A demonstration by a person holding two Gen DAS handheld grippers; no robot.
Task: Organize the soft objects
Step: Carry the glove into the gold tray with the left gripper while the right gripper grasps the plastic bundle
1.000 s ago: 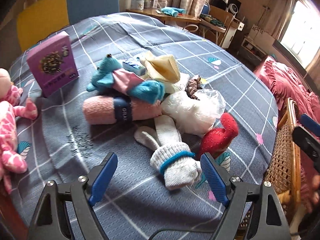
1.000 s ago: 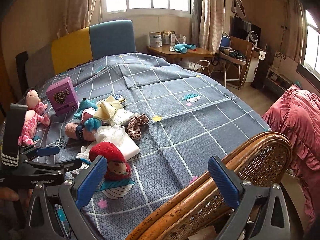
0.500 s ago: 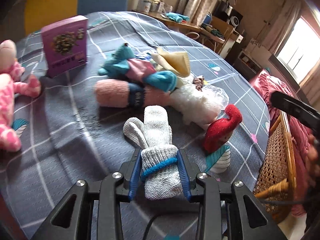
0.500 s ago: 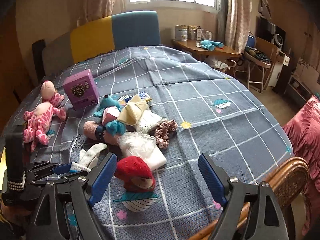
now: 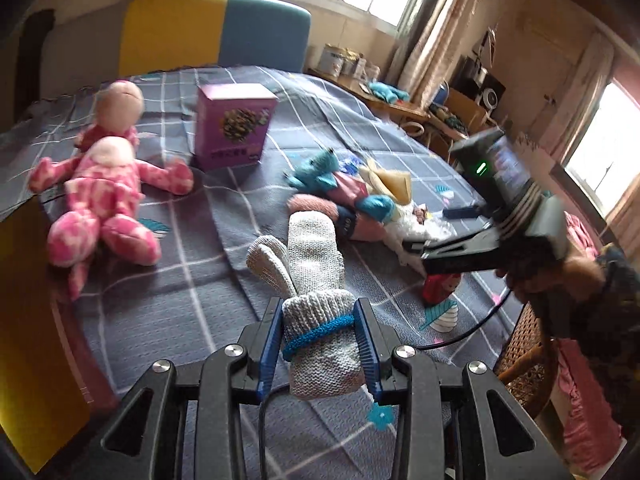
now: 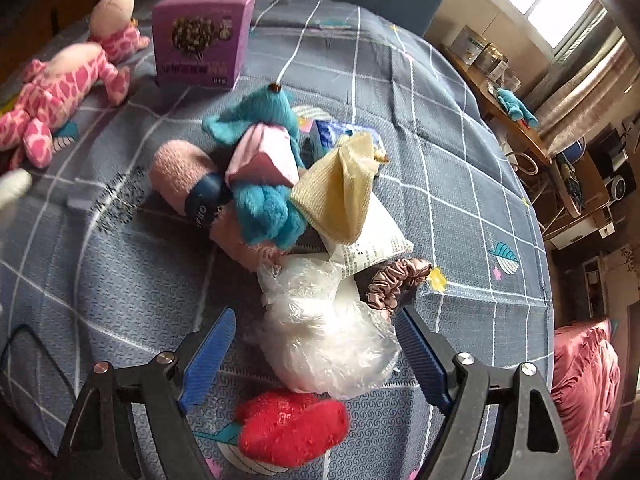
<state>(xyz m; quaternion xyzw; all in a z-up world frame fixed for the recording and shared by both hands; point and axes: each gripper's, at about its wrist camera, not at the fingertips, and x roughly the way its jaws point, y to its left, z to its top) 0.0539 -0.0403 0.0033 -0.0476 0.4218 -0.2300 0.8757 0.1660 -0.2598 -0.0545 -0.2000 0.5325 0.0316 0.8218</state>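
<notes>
My left gripper (image 5: 318,336) is shut on the cuff of a pair of grey knitted gloves (image 5: 312,256) with a blue band, which hang just over the bedspread. My right gripper (image 6: 316,316) points steeply down over the pile, and its jaws are closing. A white bundle in clear plastic (image 6: 328,344) lies between its fingers, and the left pad still stands clear of it. Just below sits a red plush (image 6: 292,428). Behind the bundle lie a blue plush (image 6: 264,120), a pink rolled towel (image 6: 176,172), a yellow cloth (image 6: 340,192) and a pink scrunchie (image 6: 396,284).
A purple box (image 6: 200,40) and a pink spotted doll (image 5: 104,196) lie further up the grey checked bedspread (image 6: 460,184). A wicker chair (image 5: 524,344) stands at the bed's edge, under the person's hand (image 5: 560,276). A yellow and blue headboard (image 5: 216,32) is behind.
The left gripper shut on the gloves' cuff, then swung left towards the pink doll. The right gripper moved from the wicker chair down over the pile, and its jaws narrowed around the plastic bundle.
</notes>
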